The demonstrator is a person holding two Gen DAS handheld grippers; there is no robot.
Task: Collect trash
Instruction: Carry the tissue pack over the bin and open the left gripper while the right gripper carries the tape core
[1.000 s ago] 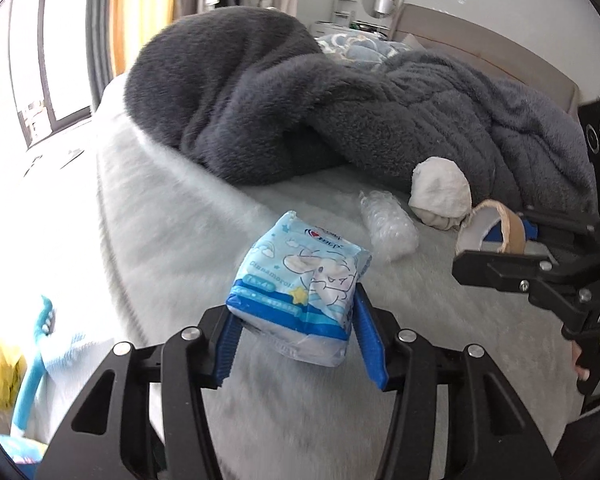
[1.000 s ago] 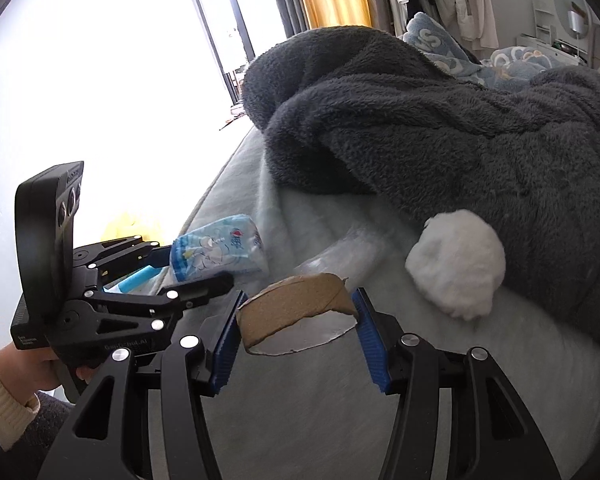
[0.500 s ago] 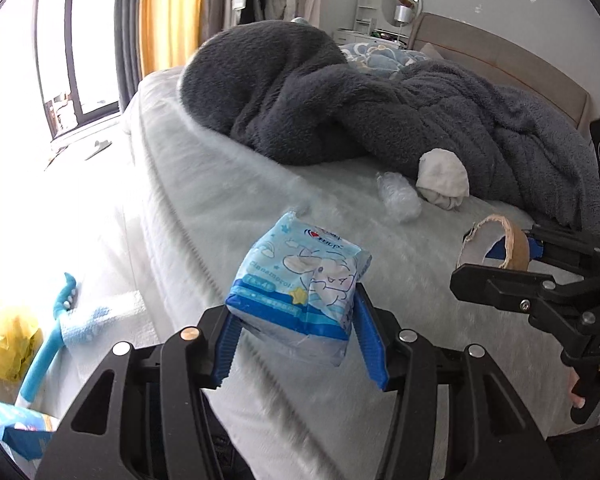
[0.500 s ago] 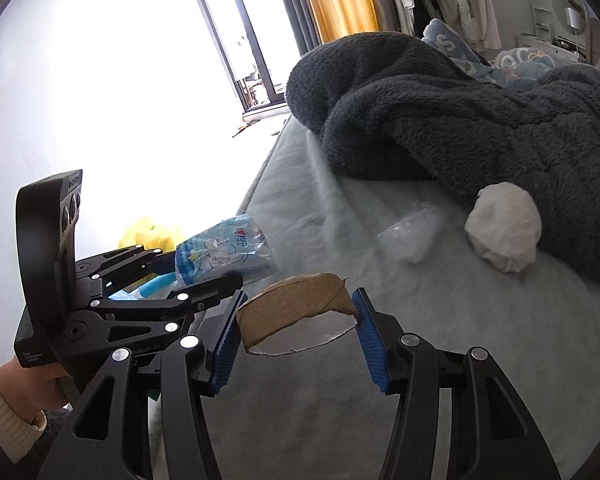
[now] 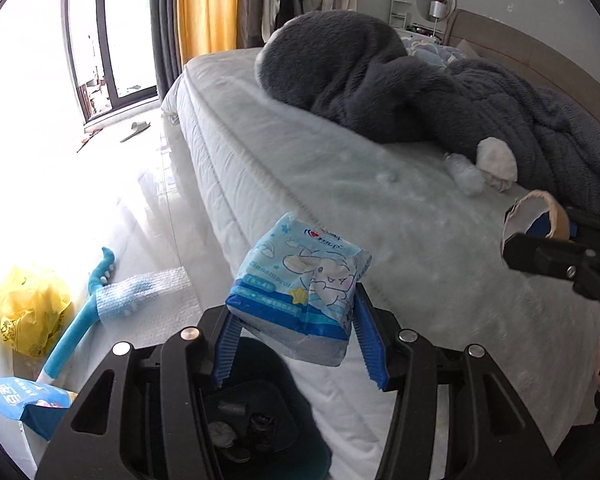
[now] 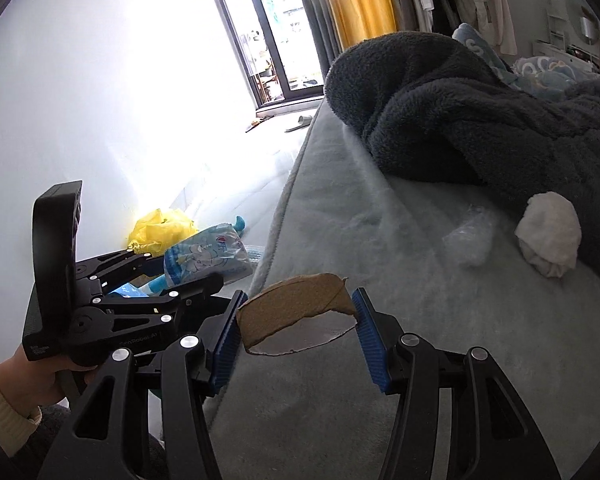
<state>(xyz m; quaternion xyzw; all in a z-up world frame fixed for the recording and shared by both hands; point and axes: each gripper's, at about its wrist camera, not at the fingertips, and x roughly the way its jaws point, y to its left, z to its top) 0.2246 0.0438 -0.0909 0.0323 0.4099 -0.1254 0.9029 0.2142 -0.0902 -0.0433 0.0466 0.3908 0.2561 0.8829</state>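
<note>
1. The left gripper (image 5: 296,340) had its blue fingers (image 5: 226,348) clamped on a pale blue cartoon-printed tissue pack (image 5: 300,292), carried clear of the bed, seemingly toward a dark bin (image 5: 260,412) directly below.
2. The right gripper (image 6: 296,332) pinched a torn brown cardboard ring (image 6: 296,308) between its fingers, held above the pale grey mattress (image 6: 340,400).
3. A white crumpled wad (image 6: 548,236) and clear plastic wrap (image 6: 470,240) lay by the dark grey fleece blanket (image 6: 480,120), uncollected.
4. The mattress edge ran just beside the left load; the floor beyond looked open, apart from a yellow bag (image 5: 32,308).
</note>
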